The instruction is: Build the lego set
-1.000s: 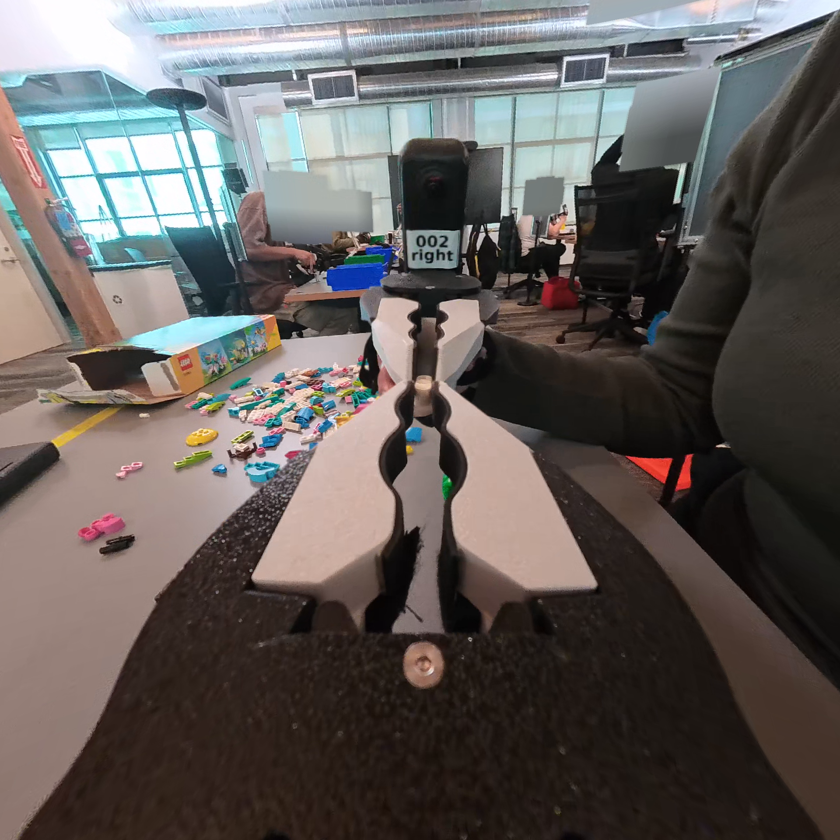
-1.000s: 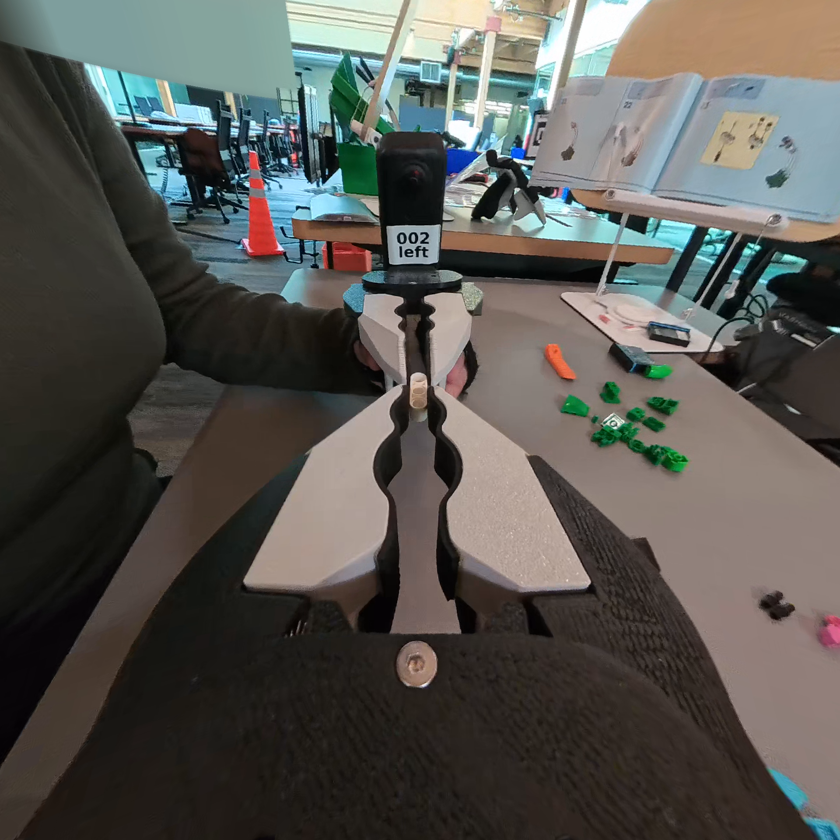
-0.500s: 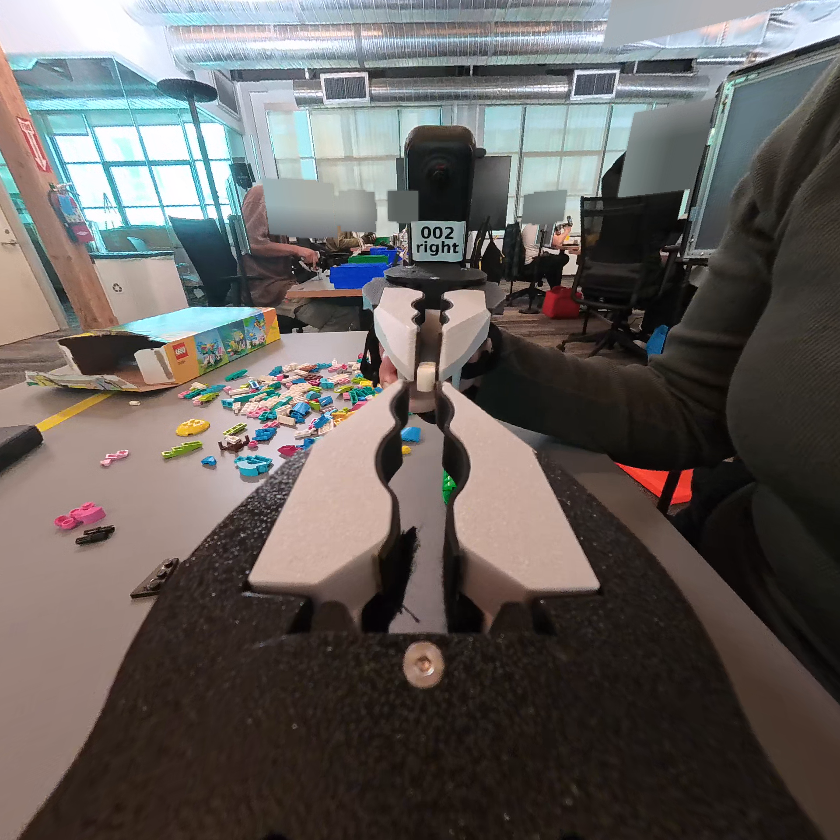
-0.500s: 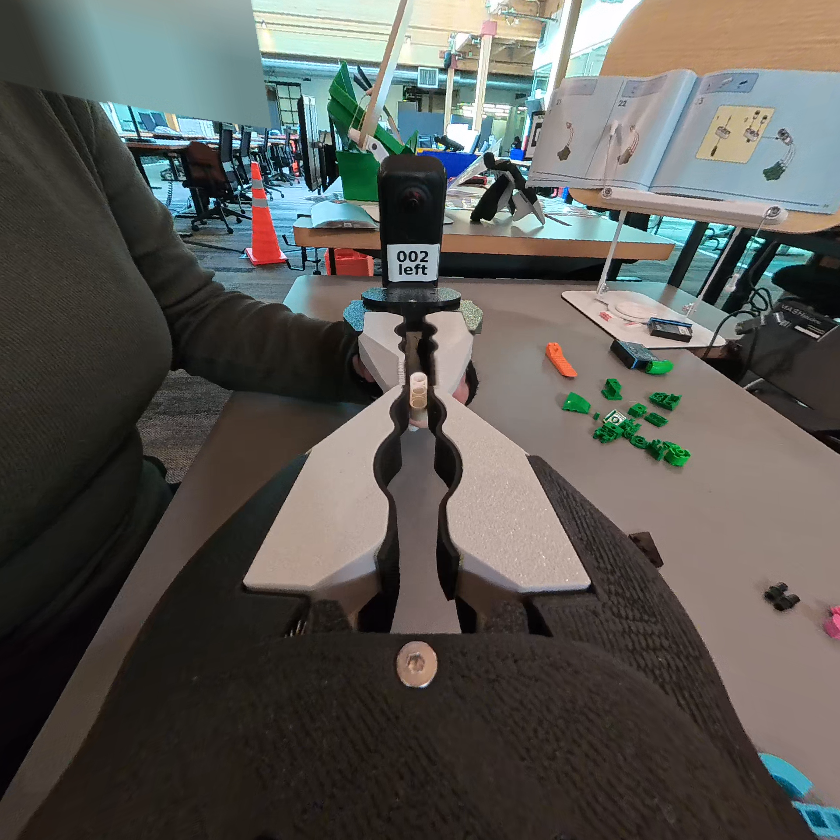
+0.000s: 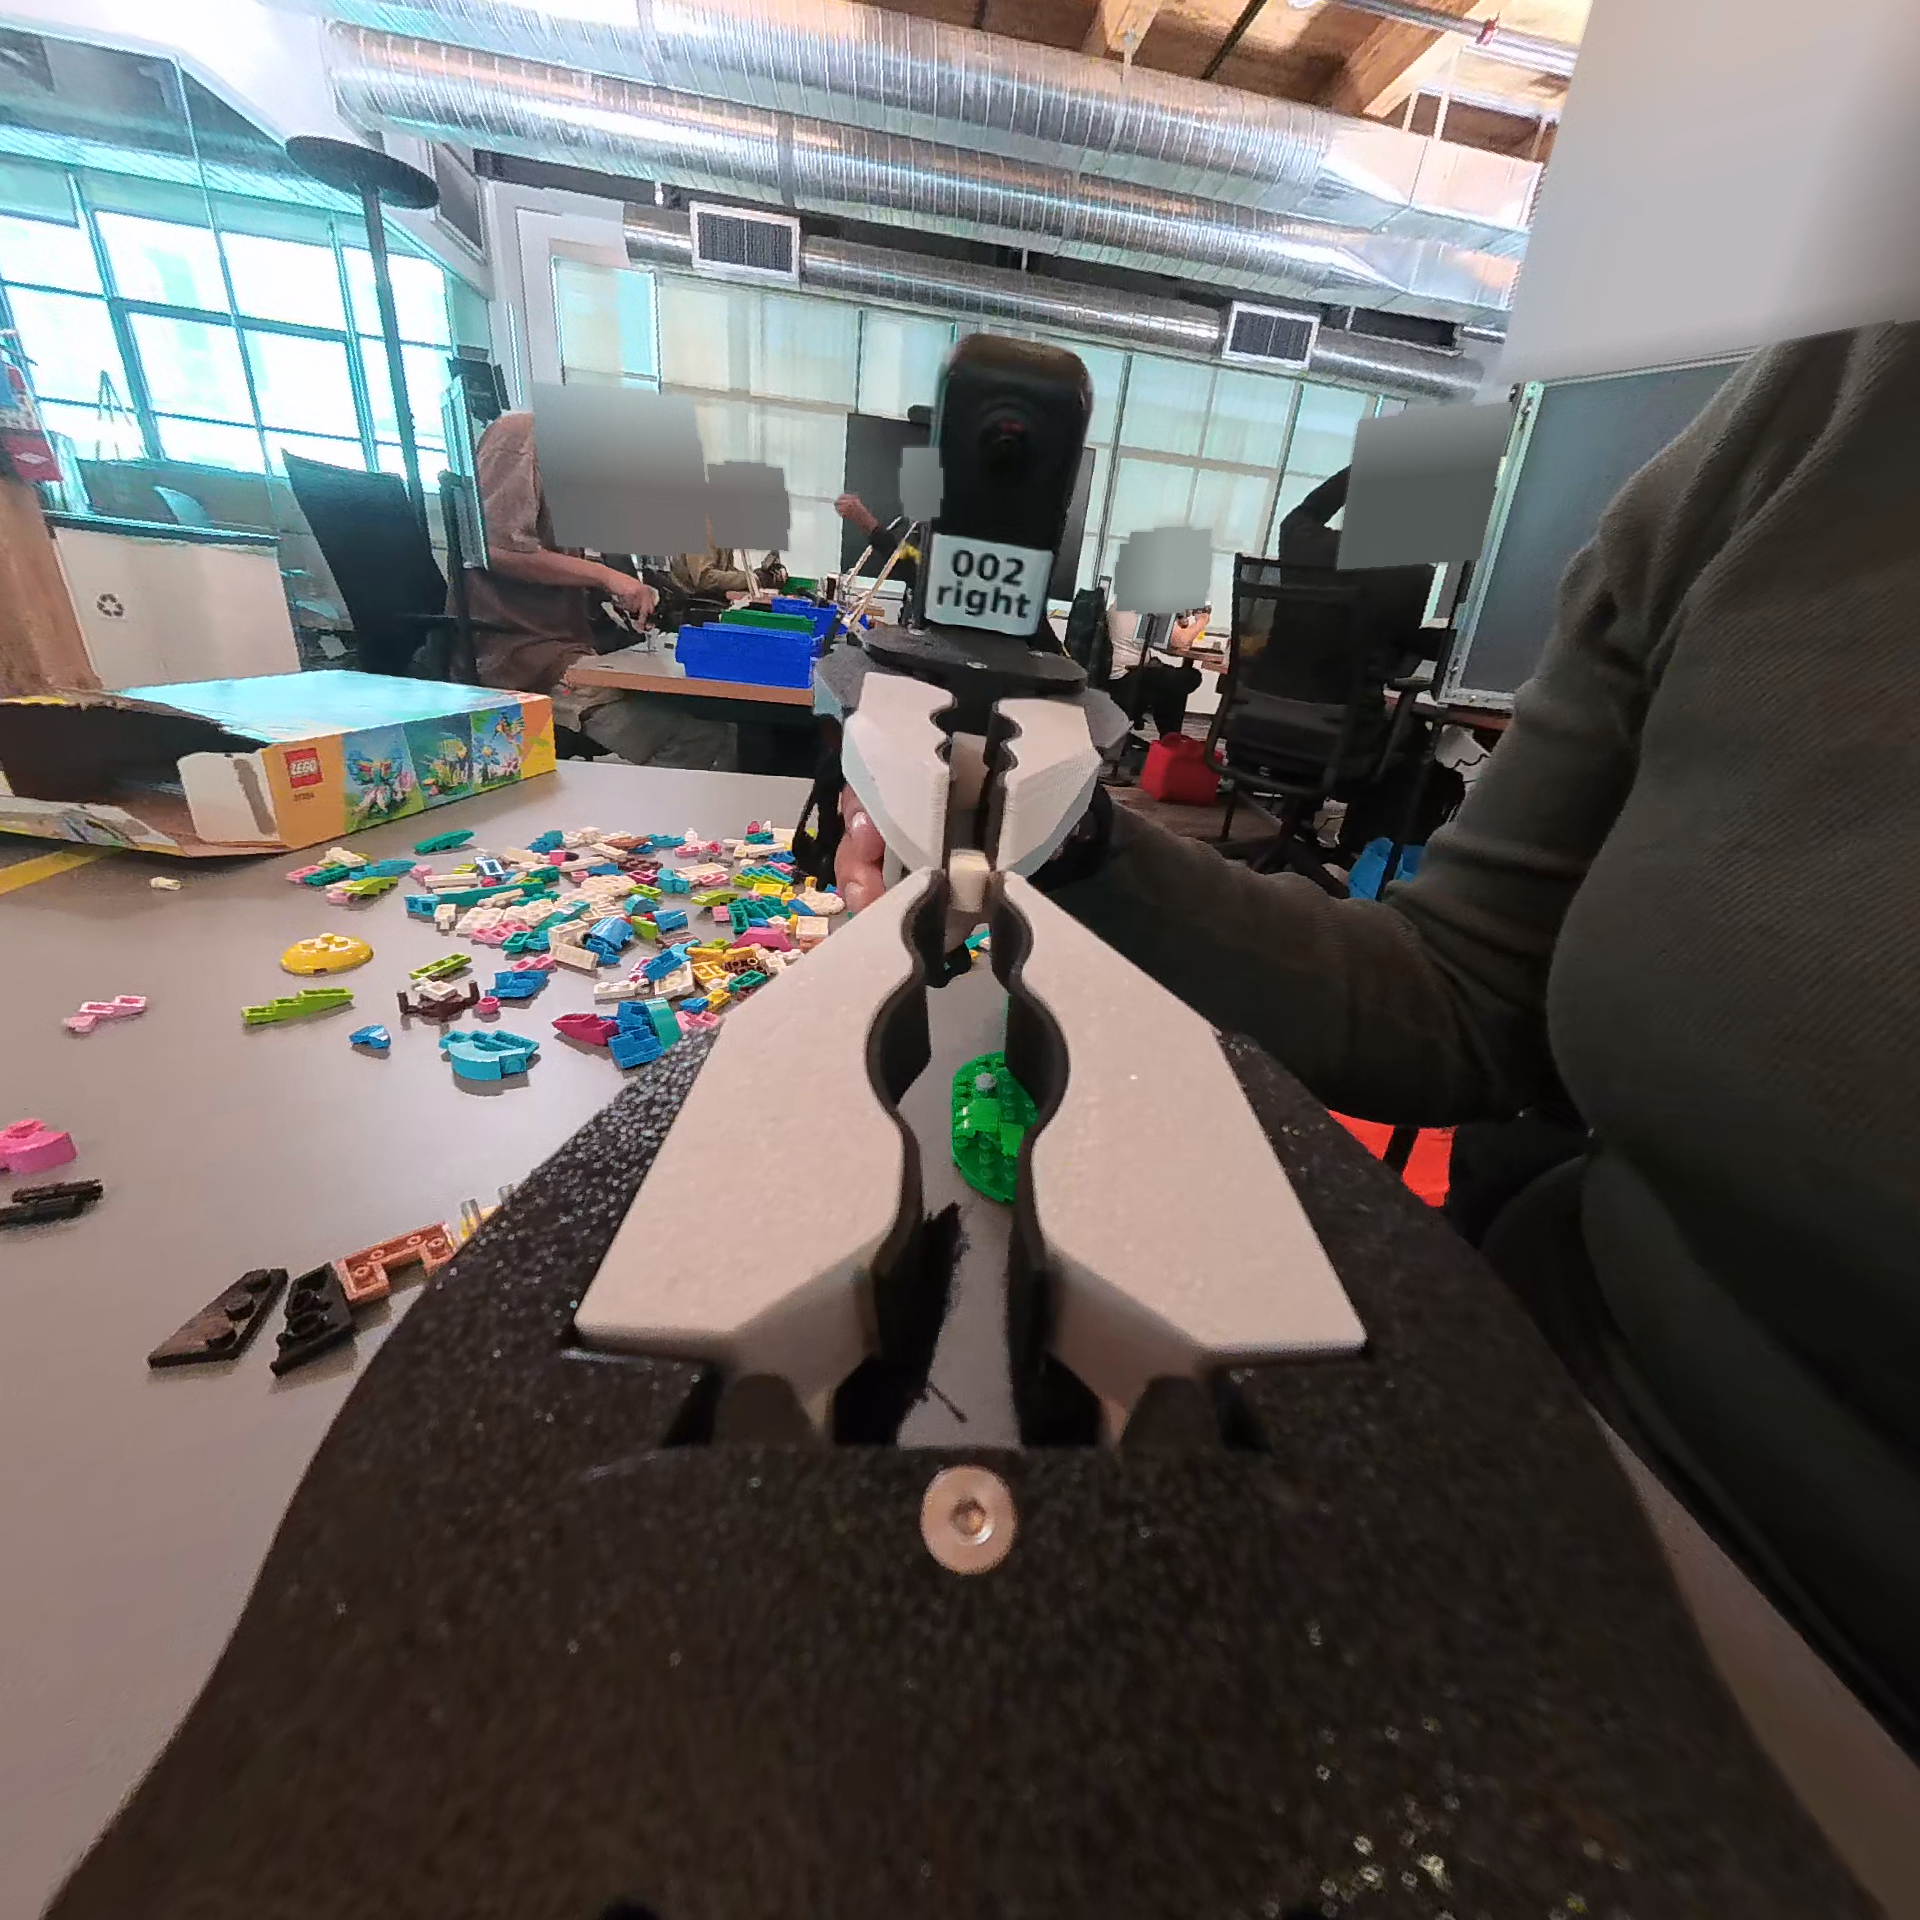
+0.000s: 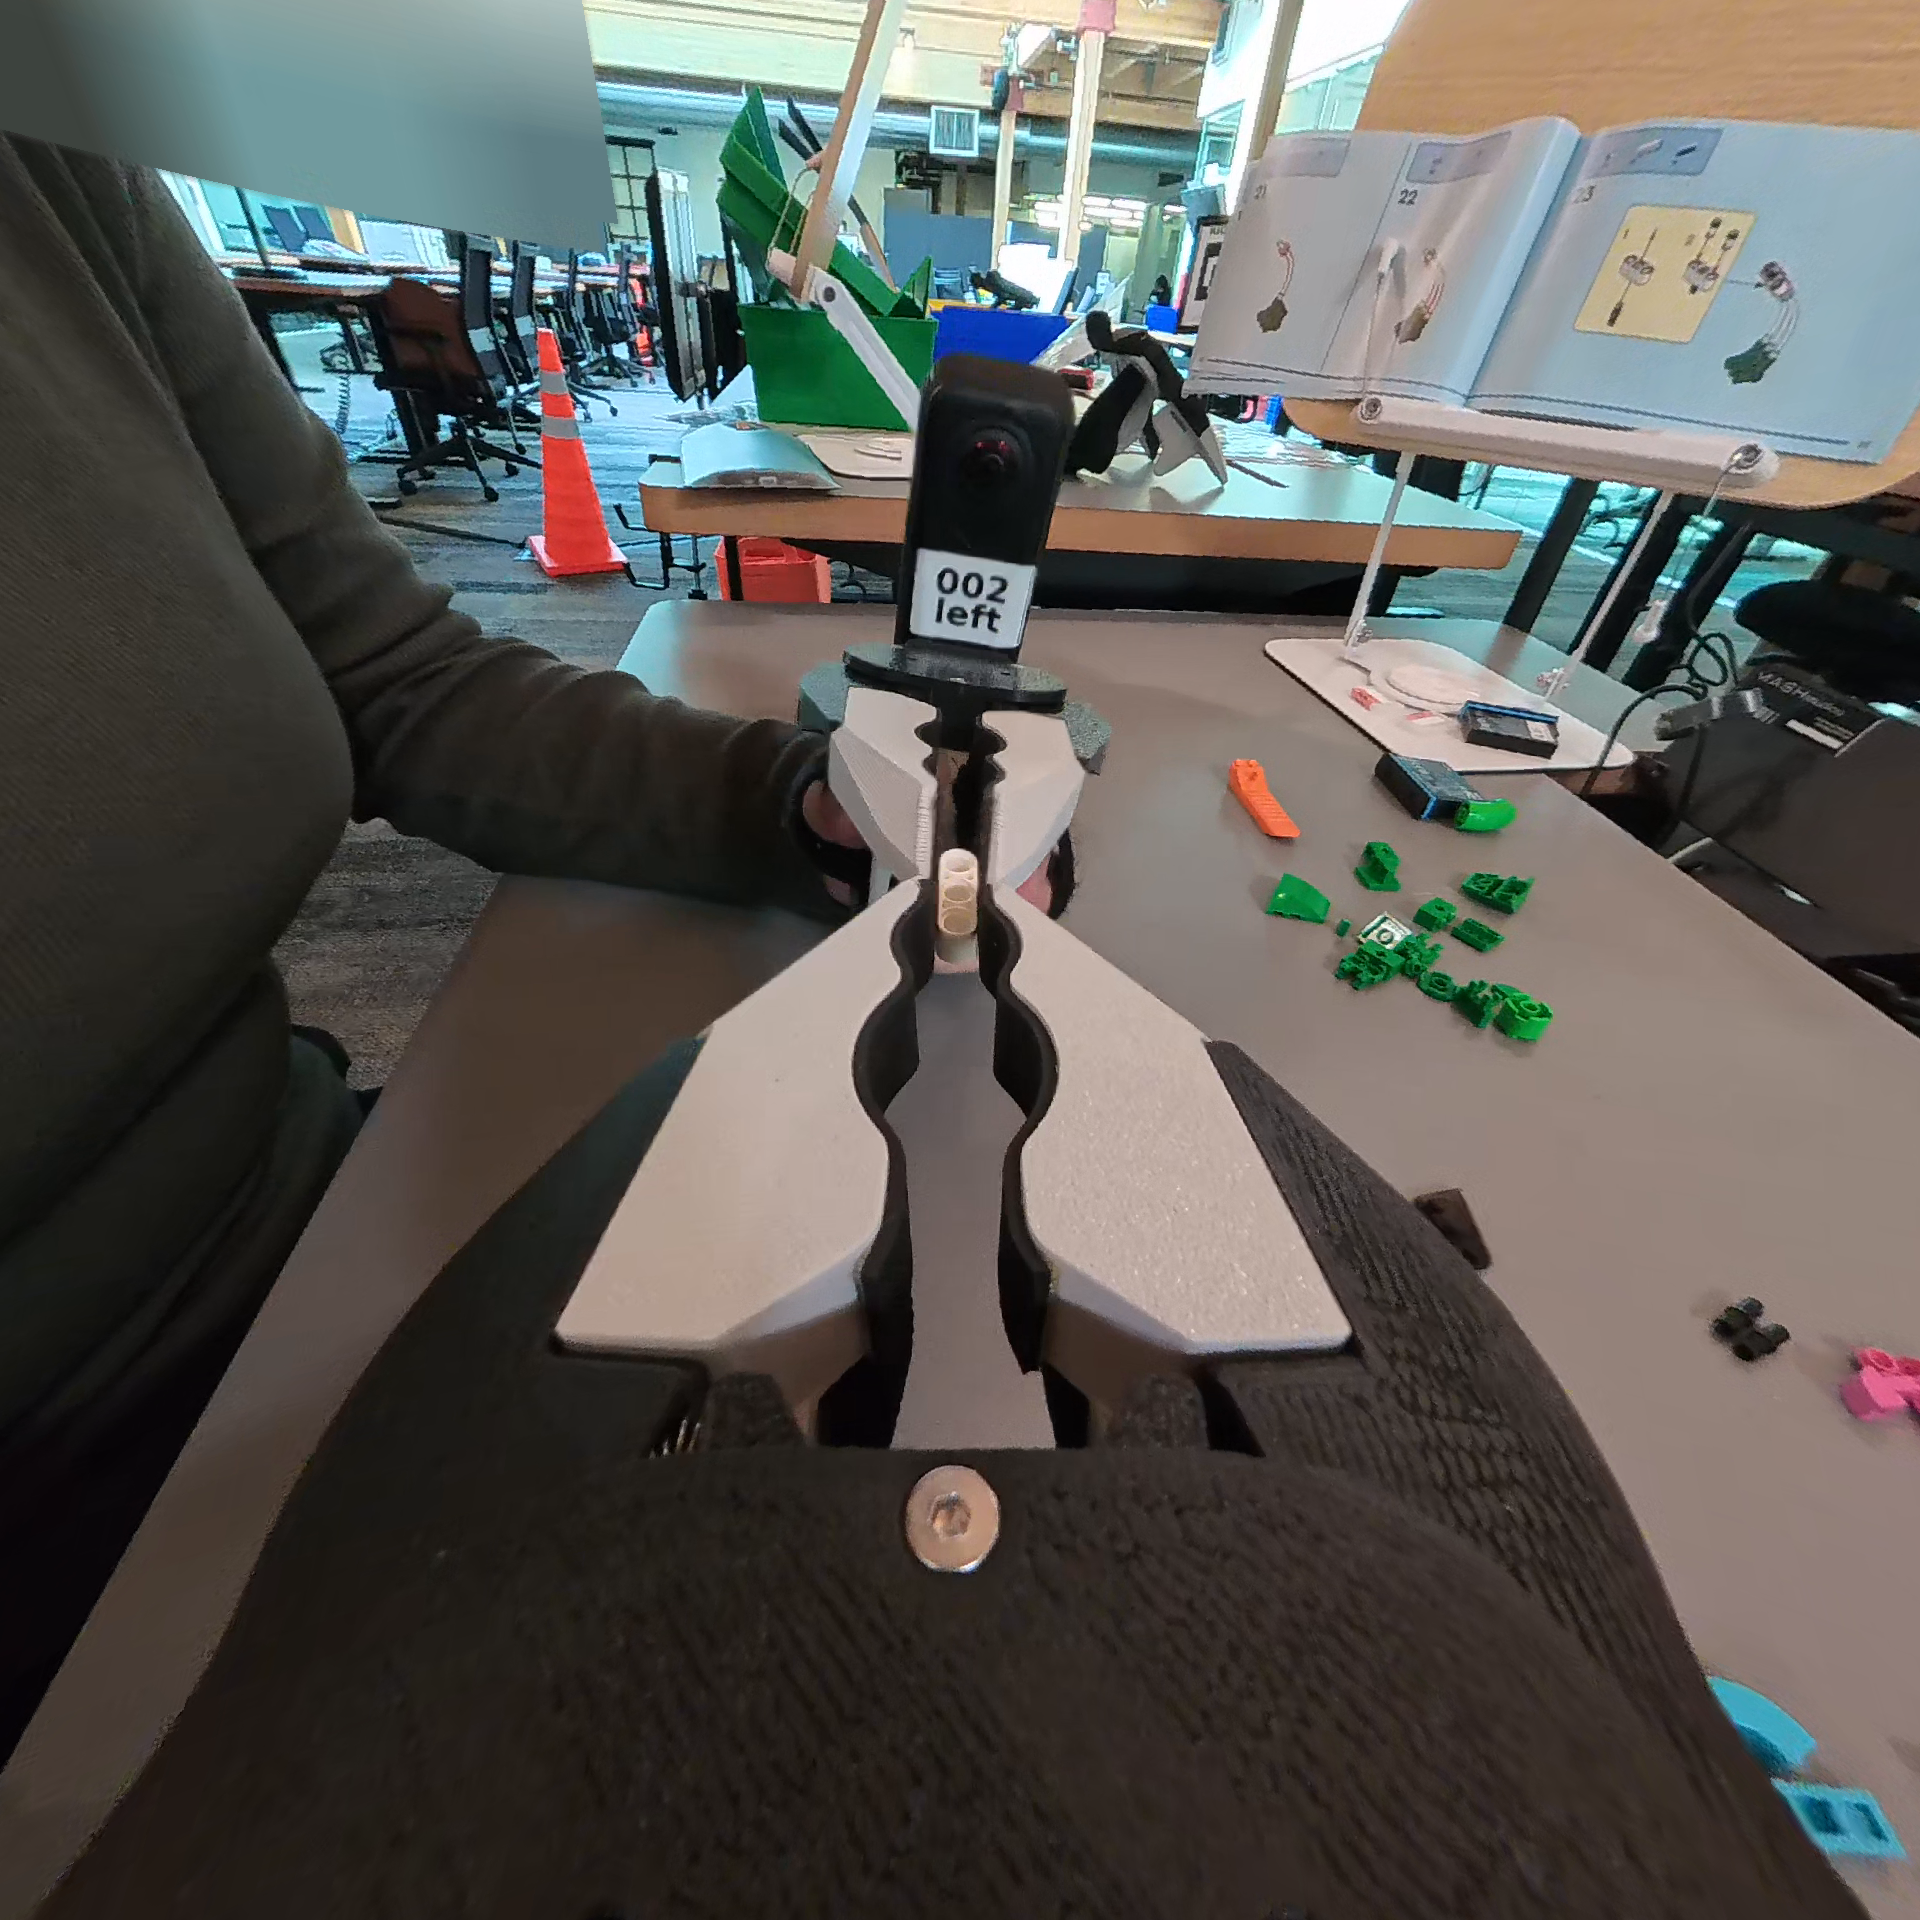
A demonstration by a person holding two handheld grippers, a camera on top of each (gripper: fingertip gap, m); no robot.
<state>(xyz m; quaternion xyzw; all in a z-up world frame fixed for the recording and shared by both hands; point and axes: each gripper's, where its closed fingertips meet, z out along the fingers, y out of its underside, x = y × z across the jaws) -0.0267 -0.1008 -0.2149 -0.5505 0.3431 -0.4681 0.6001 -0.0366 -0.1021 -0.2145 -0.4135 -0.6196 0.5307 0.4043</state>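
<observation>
L gripper (image 5: 961, 883) & R gripper (image 6: 956, 904) meet tip to tip, both pinched shut on one small cream tube piece (image 6: 956, 896) mid-air. Risk: uneven squeeze or misalignment pops it loose onto table (image 5: 260, 1122). Green plate (image 5: 989, 1127) below, loose bricks (image 5: 623, 925) far left. Vs 0.5 s ago: both tilted up, green plate now exposed.

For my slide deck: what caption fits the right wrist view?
Right tool pinches a small cream piece tip-to-tip with the left tool; green bricks lie beside.
</observation>
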